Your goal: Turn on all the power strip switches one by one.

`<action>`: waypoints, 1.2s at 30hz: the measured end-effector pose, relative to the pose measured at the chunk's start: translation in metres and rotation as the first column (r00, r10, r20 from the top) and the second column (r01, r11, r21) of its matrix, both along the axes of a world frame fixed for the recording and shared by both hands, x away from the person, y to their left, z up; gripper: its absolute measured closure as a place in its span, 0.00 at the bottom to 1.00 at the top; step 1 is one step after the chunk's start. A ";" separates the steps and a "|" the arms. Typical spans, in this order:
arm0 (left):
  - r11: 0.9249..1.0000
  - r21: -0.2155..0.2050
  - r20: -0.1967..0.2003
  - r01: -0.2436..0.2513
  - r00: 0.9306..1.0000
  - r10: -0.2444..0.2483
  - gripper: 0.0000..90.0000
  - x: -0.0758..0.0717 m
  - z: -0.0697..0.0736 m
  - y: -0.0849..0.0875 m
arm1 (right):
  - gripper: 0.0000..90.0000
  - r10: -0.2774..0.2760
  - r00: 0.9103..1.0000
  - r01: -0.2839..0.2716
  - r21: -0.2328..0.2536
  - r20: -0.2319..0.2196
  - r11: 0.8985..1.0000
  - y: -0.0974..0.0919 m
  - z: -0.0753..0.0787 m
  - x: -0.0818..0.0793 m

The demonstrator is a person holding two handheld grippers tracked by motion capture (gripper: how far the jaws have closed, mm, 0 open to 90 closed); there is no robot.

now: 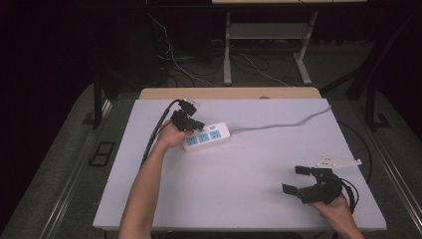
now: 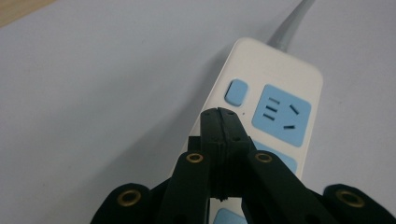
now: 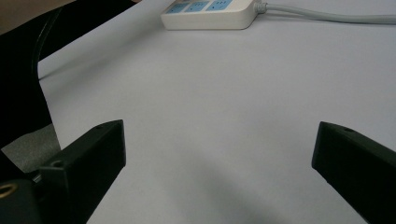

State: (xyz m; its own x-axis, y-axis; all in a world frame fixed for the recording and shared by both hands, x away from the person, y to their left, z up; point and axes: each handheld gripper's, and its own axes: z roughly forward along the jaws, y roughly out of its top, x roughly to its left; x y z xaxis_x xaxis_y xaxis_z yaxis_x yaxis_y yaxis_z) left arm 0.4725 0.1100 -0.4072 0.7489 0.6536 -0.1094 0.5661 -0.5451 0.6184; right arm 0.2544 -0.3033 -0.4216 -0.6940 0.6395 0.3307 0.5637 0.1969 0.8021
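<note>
White desk [image 1: 239, 174], dark room beyond.
Left tongs [image 2: 220, 113] pressed together, empty, tips over the power strip [image 2: 280, 79] beside its blue switch [image 2: 236, 92]; right tongs [image 1: 297, 179] spread wide, near right.

White table top [image 1: 239, 189] on wooden desk [image 1: 229, 93]; cables [image 1: 174, 59] on floor behind

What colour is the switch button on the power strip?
Light blue, set in the white power strip; the switch button shows best in the left gripper view.
</note>
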 end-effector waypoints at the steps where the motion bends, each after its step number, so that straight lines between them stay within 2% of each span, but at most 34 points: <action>1: 1.000 0.002 -0.001 0.001 1.000 -0.001 0.99 0.000 -0.001 0.000 | 0.03 0.002 1.000 -0.002 -0.001 -0.001 1.000 0.000 0.000 0.000; 3: 1.000 -0.012 0.000 -0.004 1.000 0.004 0.99 0.000 -0.002 0.000 | 0.03 0.002 1.000 -0.002 -0.003 0.000 1.000 0.000 0.000 0.000; 14: 1.000 -0.021 -0.006 -0.005 1.000 0.005 0.99 0.000 -0.004 0.002 | 0.03 0.004 1.000 -0.004 -0.001 0.004 1.000 0.000 0.000 -0.001; 20: 1.000 -0.014 -0.003 0.003 1.000 -0.003 0.99 0.000 -0.005 0.001 | 0.03 0.005 1.000 -0.005 0.000 0.006 1.000 0.000 0.000 -0.001; 27: 0.999 -0.039 -0.016 -0.015 1.000 0.014 1.00 0.001 -0.007 0.003 | 0.03 0.008 1.000 -0.008 -0.003 0.006 1.000 0.001 0.001 -0.001; 36: 0.999 -0.024 -0.024 -0.035 0.999 0.034 1.00 0.000 -0.006 0.001 | 0.03 0.008 1.000 -0.008 -0.001 0.013 1.000 0.002 0.002 -0.002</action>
State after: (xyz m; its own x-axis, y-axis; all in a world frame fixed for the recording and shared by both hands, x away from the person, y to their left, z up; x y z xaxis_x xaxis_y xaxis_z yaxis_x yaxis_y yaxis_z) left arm 0.4723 0.1106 -0.4133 0.7229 0.6759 -0.1433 0.5989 -0.5096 0.6177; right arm 0.2526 -0.3018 -0.4200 -0.7033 0.6341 0.3215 0.5520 0.2021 0.8090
